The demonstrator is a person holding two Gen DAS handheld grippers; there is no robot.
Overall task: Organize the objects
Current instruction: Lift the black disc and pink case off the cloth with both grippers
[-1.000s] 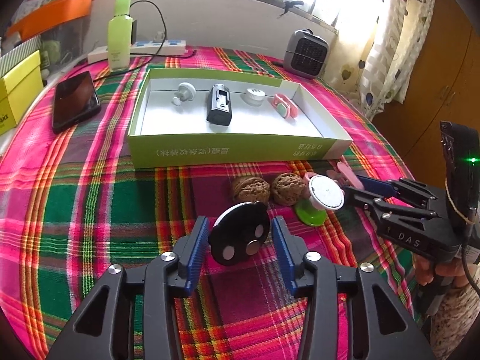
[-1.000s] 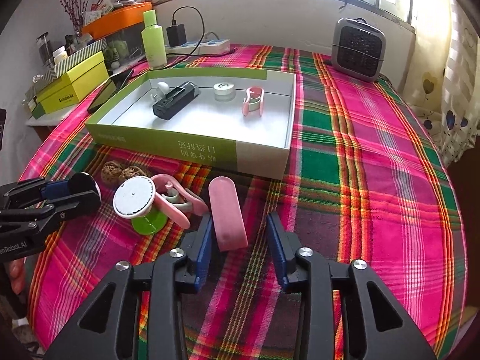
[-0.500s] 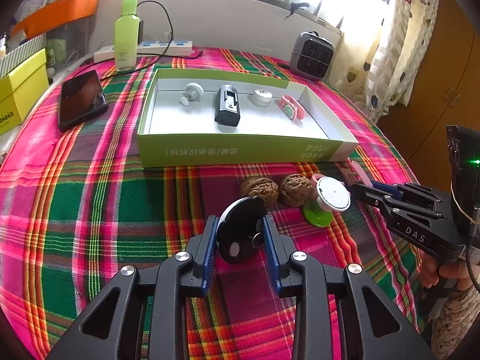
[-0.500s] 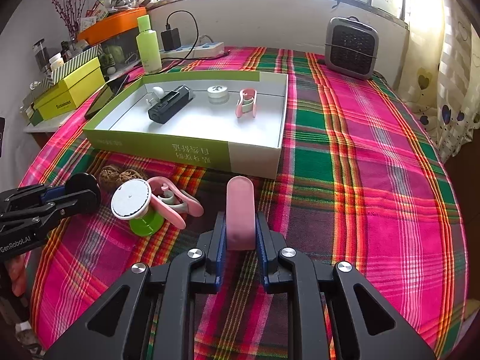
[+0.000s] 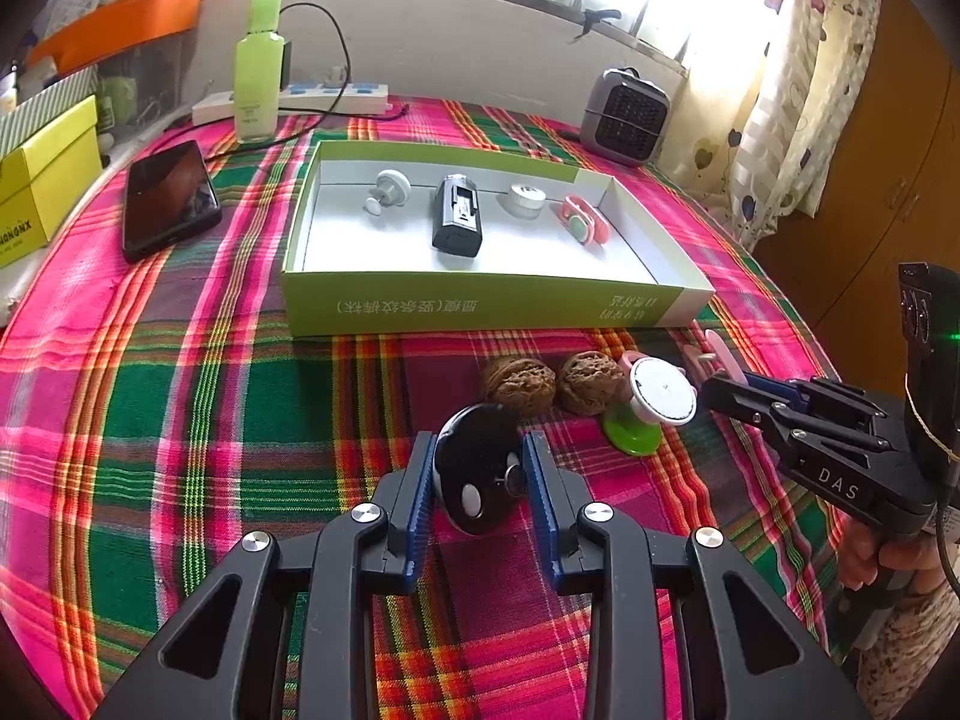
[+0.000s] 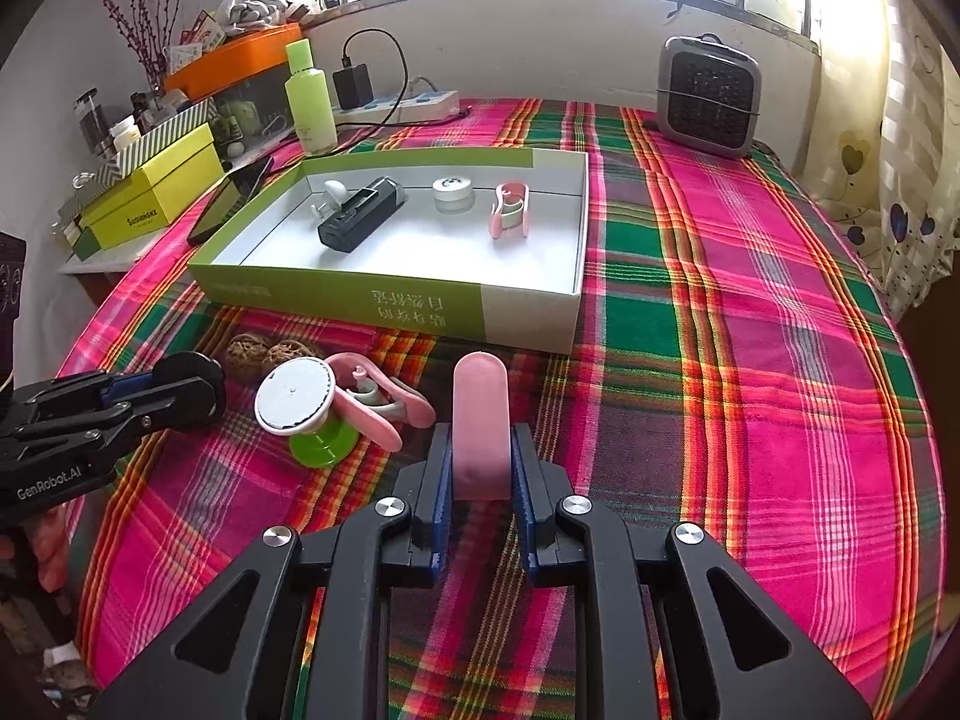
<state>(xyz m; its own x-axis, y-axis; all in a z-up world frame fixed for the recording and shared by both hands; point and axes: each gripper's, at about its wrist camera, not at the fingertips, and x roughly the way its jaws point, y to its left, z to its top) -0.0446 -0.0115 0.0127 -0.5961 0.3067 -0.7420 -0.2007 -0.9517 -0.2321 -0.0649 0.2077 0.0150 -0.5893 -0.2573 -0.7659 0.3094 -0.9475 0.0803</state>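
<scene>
My left gripper [image 5: 480, 471] is shut on a black round disc [image 5: 474, 468] that stands on edge between its blue pads, low over the plaid cloth. My right gripper [image 6: 480, 456] is shut on a flat pink oblong piece [image 6: 480, 420] that points up and away from the pads. Ahead lies the open green-and-white box [image 5: 480, 312] [image 6: 390, 300], which holds a white knob, a black device [image 5: 457, 216], a small white jar and a pink clip [image 6: 510, 210]. Two walnuts [image 5: 552, 384], a white-topped green holder [image 6: 300, 408] and a pink clip [image 6: 384, 408] lie in front of the box.
A black phone [image 5: 168, 198] lies left of the box. A green bottle [image 5: 258, 72], a power strip [image 5: 324, 96] and a small grey heater [image 6: 708, 96] stand at the table's far side. Yellow boxes [image 6: 150, 198] sit off the left edge. A hand [image 5: 900, 558] holds the right gripper.
Both grippers have closed: the left pads came in onto the black disc, which now stands on edge, and the right pads came in onto the pink piece, now upright between them.
</scene>
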